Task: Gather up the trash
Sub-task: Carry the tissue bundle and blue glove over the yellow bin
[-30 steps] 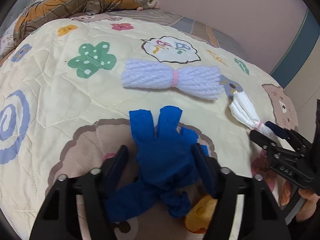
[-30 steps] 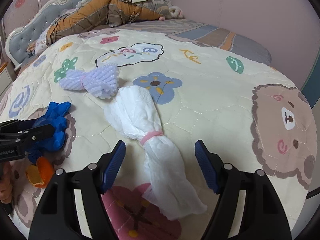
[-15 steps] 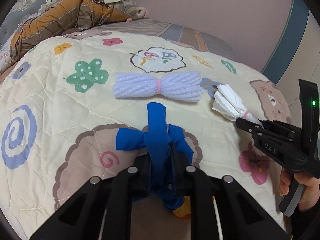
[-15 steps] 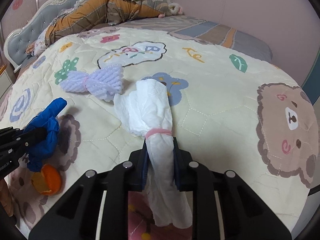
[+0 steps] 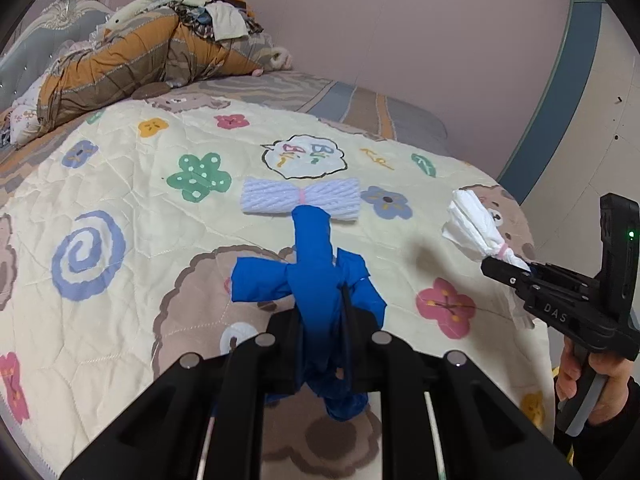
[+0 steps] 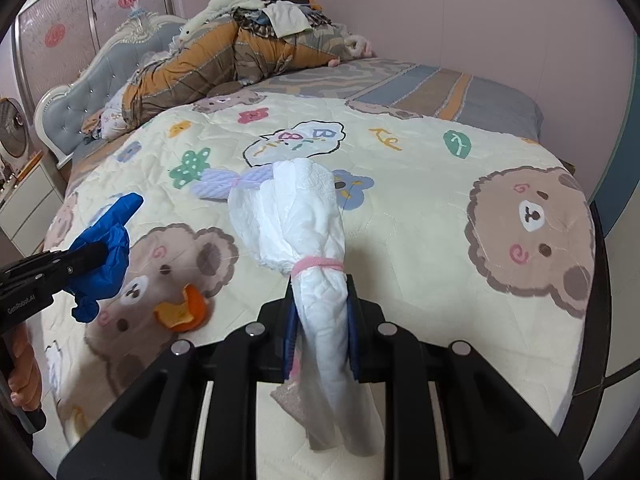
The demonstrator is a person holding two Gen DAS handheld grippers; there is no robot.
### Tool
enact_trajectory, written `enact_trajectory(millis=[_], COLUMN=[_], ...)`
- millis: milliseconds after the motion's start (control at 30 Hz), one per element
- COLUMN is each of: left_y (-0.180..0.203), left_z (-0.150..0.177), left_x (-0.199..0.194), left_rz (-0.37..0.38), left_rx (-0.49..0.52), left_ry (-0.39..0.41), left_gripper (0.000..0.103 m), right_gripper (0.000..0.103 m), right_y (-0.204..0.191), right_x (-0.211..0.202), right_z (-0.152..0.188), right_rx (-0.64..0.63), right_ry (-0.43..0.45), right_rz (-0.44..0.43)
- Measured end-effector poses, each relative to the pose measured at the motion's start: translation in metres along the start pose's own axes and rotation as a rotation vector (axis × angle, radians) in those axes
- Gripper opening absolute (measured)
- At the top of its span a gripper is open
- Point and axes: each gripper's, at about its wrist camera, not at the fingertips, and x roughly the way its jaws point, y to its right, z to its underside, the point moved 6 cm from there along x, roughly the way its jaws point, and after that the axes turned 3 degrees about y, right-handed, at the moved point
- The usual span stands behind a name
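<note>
My left gripper (image 5: 322, 320) is shut on a blue rubber glove (image 5: 316, 280) and holds it above the quilt; it also shows in the right wrist view (image 6: 106, 252). My right gripper (image 6: 322, 312) is shut on a white paper bundle tied with a pink band (image 6: 300, 220), lifted off the bed; this bundle shows in the left wrist view (image 5: 474, 232). A lilac foam net tied with a pink band (image 5: 300, 200) lies on the quilt beyond both. An orange peel (image 6: 180, 310) lies on the quilt below the glove.
The cartoon quilt (image 6: 420, 208) covers the bed. A pile of bedding and clothes (image 6: 240, 48) sits at the headboard end. The bed's edge (image 6: 592, 280) drops off on the right, near a pink wall. A fan and drawers (image 6: 16, 160) stand at far left.
Both grippers closed, left on the blue glove and right on the white bundle, then lifted them up off the quilt. The orange peel is uncovered.
</note>
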Motion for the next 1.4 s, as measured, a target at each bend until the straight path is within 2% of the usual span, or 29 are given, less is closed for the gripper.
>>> enact_trajectory(millis=[200,500,967,1400], left_y=[0.021,0.053,0.118,0.191], left_z=[0.007,0.025,0.061,0.079], left_x=[-0.045,-0.081,-0.109,-0.137], left_rz=[0.010,0.044,0.099,0.194], left_rx=[0.033,0.062,0.114,0.194], left_ry=[0.057,0.088,0.091,0.128], left_gripper=[0.013,0.013,0.013,0.013], right_gripper=[0.020,0.020,0.020,0.020], right_y=[-0.001,0.004,0.034,0.087], right_x=[-0.047,-0.103,-0.168,-0.234], right_z=[0.012,0.037,0.085,0.132], right_rx=[-0.004,0.010,0.049,0.123], right_ry=[0.043,0.077,0.105,0.146], right_rz=[0.000,-0.001,0.022,0.104])
